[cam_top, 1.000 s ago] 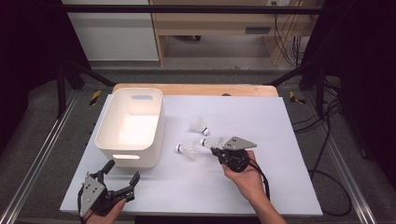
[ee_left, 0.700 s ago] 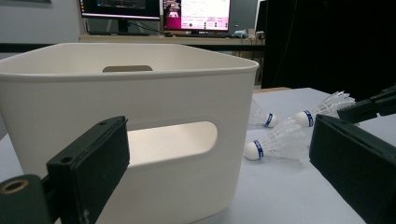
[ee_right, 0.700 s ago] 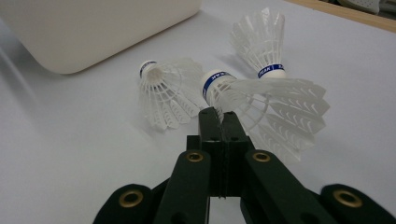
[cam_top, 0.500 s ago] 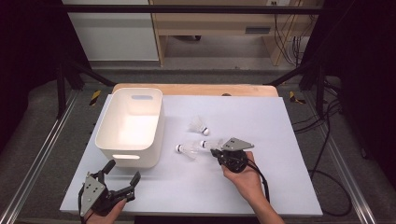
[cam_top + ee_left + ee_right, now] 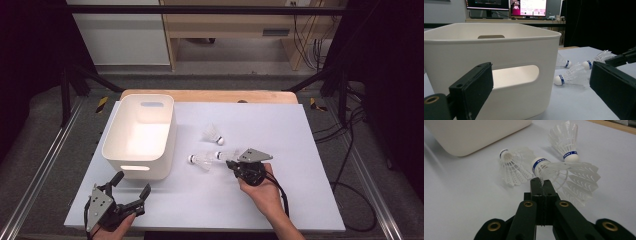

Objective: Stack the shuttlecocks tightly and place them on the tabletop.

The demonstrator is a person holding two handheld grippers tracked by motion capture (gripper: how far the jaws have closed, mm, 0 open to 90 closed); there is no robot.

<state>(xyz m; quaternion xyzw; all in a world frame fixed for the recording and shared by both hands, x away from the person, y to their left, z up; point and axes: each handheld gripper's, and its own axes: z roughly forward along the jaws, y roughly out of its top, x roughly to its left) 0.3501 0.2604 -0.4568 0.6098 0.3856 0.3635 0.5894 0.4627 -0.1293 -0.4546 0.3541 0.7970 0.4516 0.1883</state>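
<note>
Right hand-held gripper [image 5: 541, 185] pinches a white feathery plastic shuttlecock [image 5: 564, 173] mid-surface; left hand-held gripper [image 5: 131, 190] gapes empty near the smooth white plastic bin [image 5: 140, 136].

You are working in a lab or test bay: your white surface [image 5: 310, 150] sits inside a black metal frame [image 5: 210, 9], cables [image 5: 350, 165] trail over grey floor at three o'clock, pale wooden benches [image 5: 230, 30] stand at twelve o'clock, and lit computer monitors [image 5: 528, 7] glow beyond the bin [image 5: 499, 50]
</note>
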